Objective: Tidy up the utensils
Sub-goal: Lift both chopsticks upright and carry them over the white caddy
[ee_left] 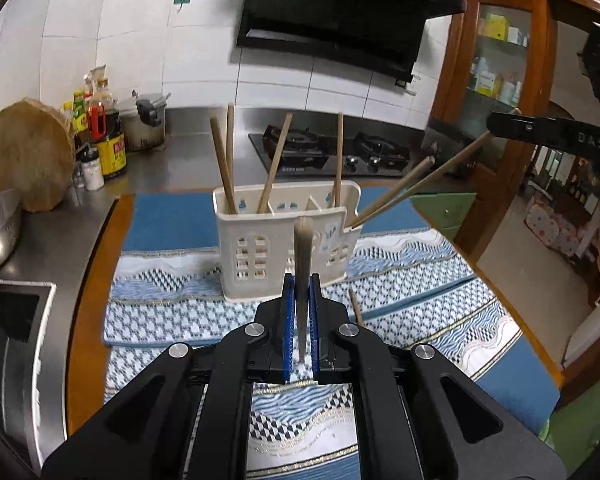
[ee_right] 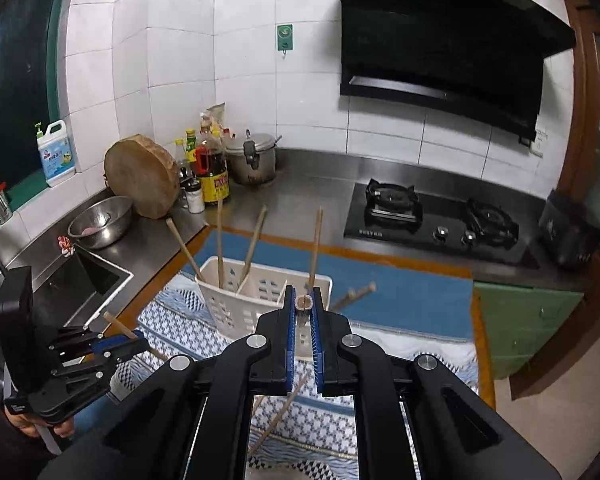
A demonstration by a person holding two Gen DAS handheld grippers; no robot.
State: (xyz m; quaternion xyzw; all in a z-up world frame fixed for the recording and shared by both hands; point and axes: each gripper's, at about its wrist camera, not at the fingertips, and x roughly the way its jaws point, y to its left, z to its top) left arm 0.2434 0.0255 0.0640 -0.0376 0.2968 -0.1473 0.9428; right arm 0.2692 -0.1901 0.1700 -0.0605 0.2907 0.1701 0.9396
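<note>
The white perforated plastic utensil holder [ee_left: 284, 240] stands upright on a blue and white patterned cloth [ee_left: 420, 280] that covers the bench [ee_right: 300, 208]. Four brown wooden chopsticks [ee_left: 224, 164] stand tilted in its back compartments. Two more chopsticks [ee_left: 404, 190] lean out over its right end; from the left wrist view their upper ends reach the right gripper [ee_right: 303, 308], though the contact itself is not clear. The left gripper [ee_left: 302, 292], just in front of the holder, has its blue-padded jaws closed on a single wooden chopstick [ee_left: 302, 248] that points up past them. In the right wrist view the right jaws pinch the end of another wooden chopstick [ee_right: 304, 303]. A loose chopstick [ee_left: 355, 306] lies on the cloth beside the left gripper. Behind the cloth sit a black gas hob [ee_right: 440, 220], a round wooden chopping board [ee_right: 142, 176], sauce bottles [ee_right: 212, 172] and a steel bowl [ee_right: 100, 222].
</note>
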